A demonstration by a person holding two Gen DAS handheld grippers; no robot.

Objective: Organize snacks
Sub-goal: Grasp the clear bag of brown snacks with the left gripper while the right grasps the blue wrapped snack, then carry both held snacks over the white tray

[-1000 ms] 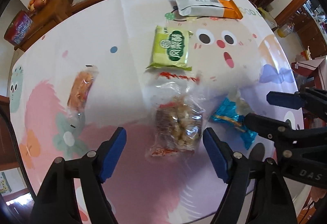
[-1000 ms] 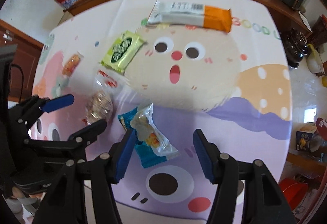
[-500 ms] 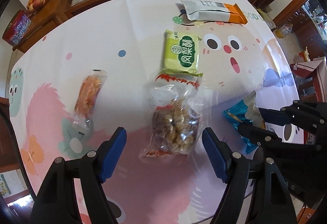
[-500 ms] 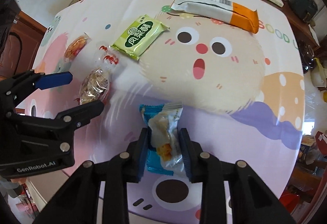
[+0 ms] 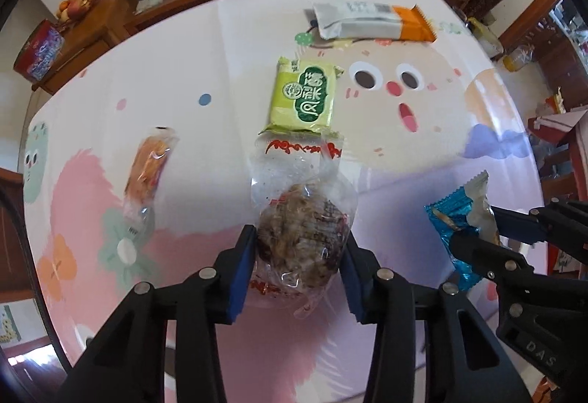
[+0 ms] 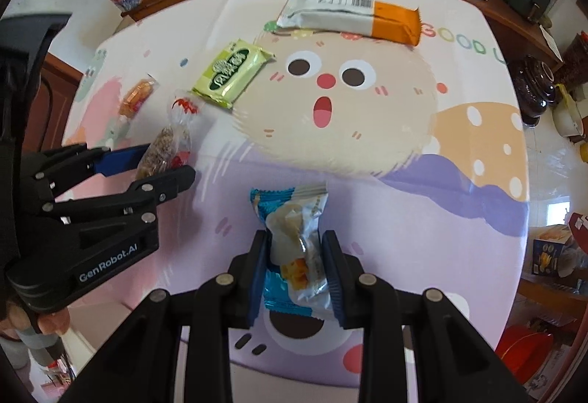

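Snacks in both claws! Our left gripper (image 5: pixel 298 270) has just been closing and now its blue pads pinch the clear bag of brown nutty clusters (image 5: pixel 299 237) between them. Our right gripper (image 6: pixel 297 269) is clamped tight on the blue-and-white packet (image 6: pixel 294 248). Ahead of the left claw lies the green packet (image 5: pixel 304 98), beyond it the orange-ended pack (image 5: pixel 371 21), left of it the small orange snack (image 5: pixel 149 164), all on the cartoon tablecloth (image 6: pixel 459 153).

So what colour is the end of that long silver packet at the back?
Orange. The long silver packet shows it best in the right wrist view.
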